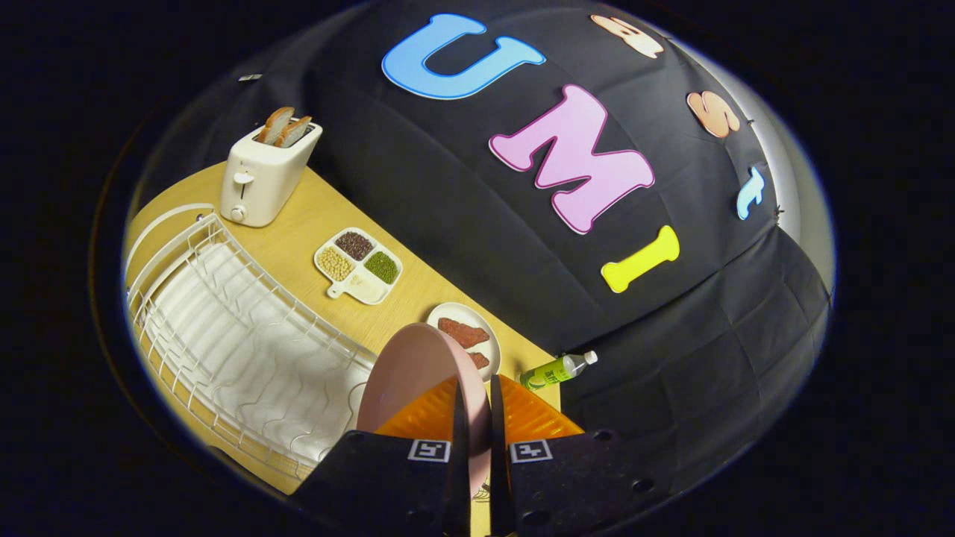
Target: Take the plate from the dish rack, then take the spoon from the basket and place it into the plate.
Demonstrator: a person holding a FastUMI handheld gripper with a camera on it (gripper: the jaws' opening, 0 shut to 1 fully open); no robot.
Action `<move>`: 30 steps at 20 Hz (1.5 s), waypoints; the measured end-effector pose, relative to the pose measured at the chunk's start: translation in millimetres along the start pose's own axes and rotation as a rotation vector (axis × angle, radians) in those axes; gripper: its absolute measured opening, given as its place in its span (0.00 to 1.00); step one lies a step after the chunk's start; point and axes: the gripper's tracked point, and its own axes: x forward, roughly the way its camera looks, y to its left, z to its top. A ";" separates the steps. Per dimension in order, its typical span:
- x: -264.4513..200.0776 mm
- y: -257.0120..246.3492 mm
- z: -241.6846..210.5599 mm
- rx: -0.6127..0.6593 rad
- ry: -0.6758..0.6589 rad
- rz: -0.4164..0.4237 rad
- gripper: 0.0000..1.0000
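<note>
Both fingers (460,418) clamped edge-on to the pink plate (418,373) beside the dish rack (224,335), likely to slip if tilted.

Claw (477,395) clamped on pink plate (414,373)

One pink plate (418,373), gripped edge-on between both fingers of one gripper (477,395). One white wire dish rack (224,328). One toaster (265,179), two bread slices (283,128) in it. One sectioned tray (359,265), three heaps of beans. One white dish (481,328) of brown food. One green bottle (556,369).
</note>
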 end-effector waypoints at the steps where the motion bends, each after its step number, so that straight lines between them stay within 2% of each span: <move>1: -4.3 -3.8 2.2 0.024 -0.009 0.007 0.14; 8: -55.1 -32.6 -10.6 0.236 -0.050 0.124 0.14; 17: -126.4 -42.2 -79.2 0.597 -0.010 0.350 0.14; 25: -157.5 26.3 -190.1 0.854 0.248 0.527 0.14; 30: -152.3 69.5 -238.6 0.923 0.356 0.587 0.14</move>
